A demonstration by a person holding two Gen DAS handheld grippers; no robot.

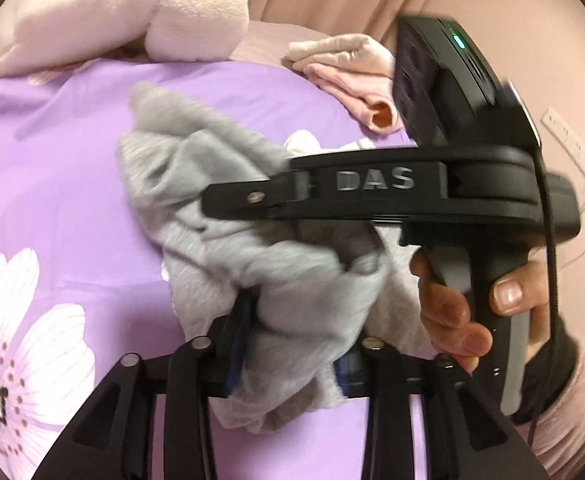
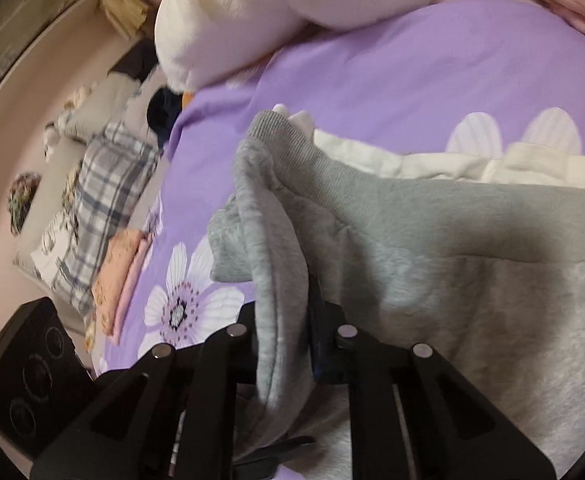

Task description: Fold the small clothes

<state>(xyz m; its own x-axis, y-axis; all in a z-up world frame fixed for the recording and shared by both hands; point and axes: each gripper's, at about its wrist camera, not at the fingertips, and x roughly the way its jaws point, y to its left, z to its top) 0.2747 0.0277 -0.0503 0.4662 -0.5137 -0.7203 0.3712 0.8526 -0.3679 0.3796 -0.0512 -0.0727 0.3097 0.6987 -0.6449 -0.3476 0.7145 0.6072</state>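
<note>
garment: a small grey garment [image 1: 196, 168] of soft fleecy knit, bunched and lifted over the purple bedsheet [image 1: 52, 152]; in the right wrist view the same grey garment [image 2: 432, 240] spreads wide to the right, with a ribbed band along its upper edge.
long axis: in the right wrist view the cloth runs from the pinched hem at lower centre out to the right edge; the ribbed band points up and left. in the left wrist view it is too crumpled and blurred to give one direction.
left gripper: left gripper [image 1: 292, 344] has its jaws pinching a thick fold of the grey cloth, which bulges out above and hangs below them.
right gripper: right gripper [image 2: 288, 336] has its jaws closed on a rolled hem with a stitched seam, standing nearly upright between them; in the left view its black body marked "das" crosses the cloth sideways, held by the right hand [image 1: 456, 312].
sheet: smooth purple fabric printed with large white flowers.
white cloth: a cream piece [image 2: 432, 160] lies just behind the grey one, touching its band.
pink clothes: a folded pink pile [image 1: 348, 72] lies well apart at the far side.
plush: a pale fluffy mass [image 1: 132, 12] rests at the sheet's far edge.
</note>
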